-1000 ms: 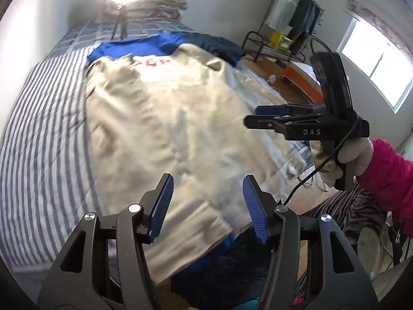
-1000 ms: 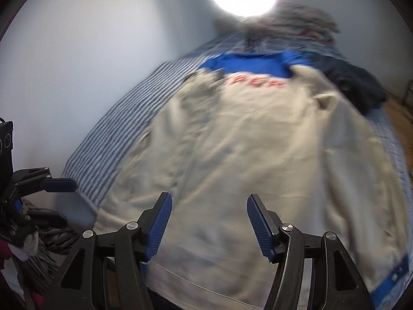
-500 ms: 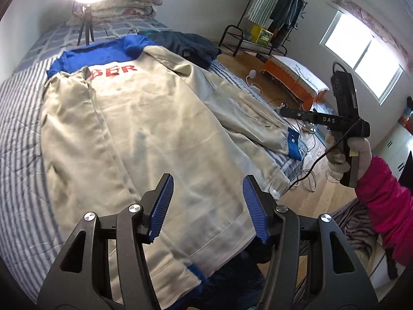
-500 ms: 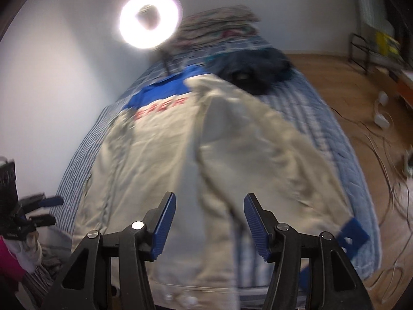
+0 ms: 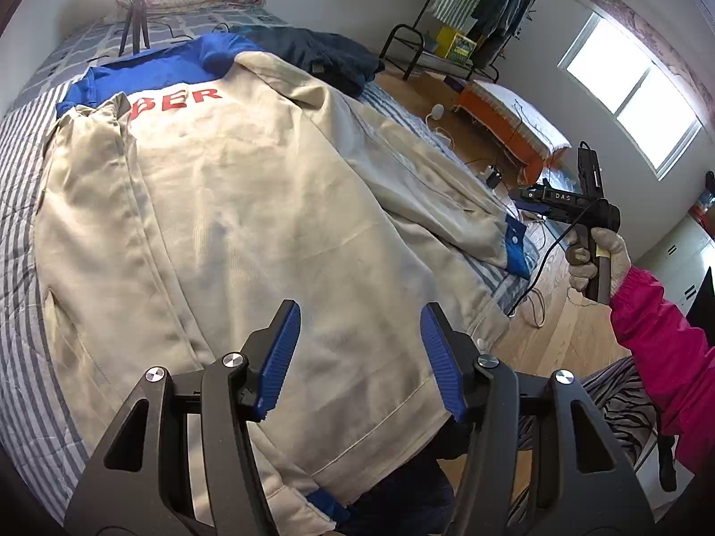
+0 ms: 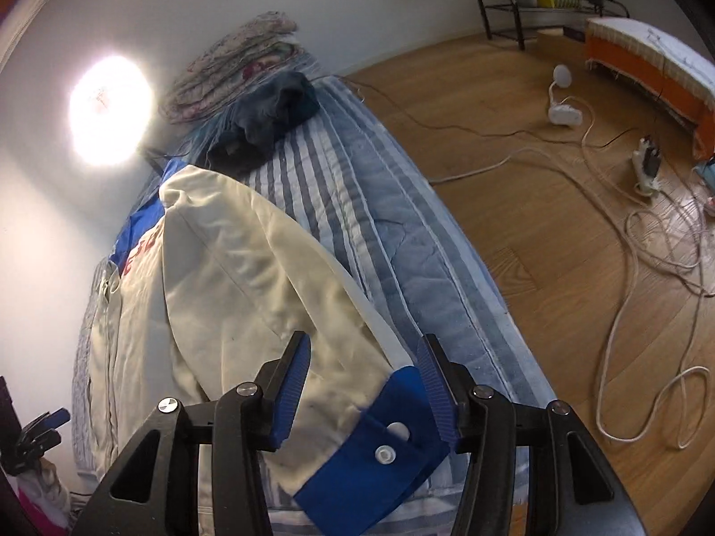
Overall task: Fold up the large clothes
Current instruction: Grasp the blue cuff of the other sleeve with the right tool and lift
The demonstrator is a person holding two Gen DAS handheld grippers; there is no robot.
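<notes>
The big cream jacket [image 5: 250, 205] is laid back-up on the striped bed [image 6: 402, 223]. The right claw [image 6: 362, 384], swung off the jacket's middle a second ago, is now lined up wide open over the blue sleeve cuff [image 6: 380, 455], nothing gripped. The left claw [image 5: 357, 357] is kept released above the hem, so folding the sleeve in is probably next.

The right tool [image 6: 363, 382] has swung from above the jacket's [image 5: 250, 205] back toward the bed's [image 6: 402, 245] right edge and come down over the sleeve's blue cuff [image 6: 380, 460]; its open fingers now bracket it, seemingly not yet touching. The left tool [image 5: 357, 357] has drawn nearer the jacket's hem.
</notes>
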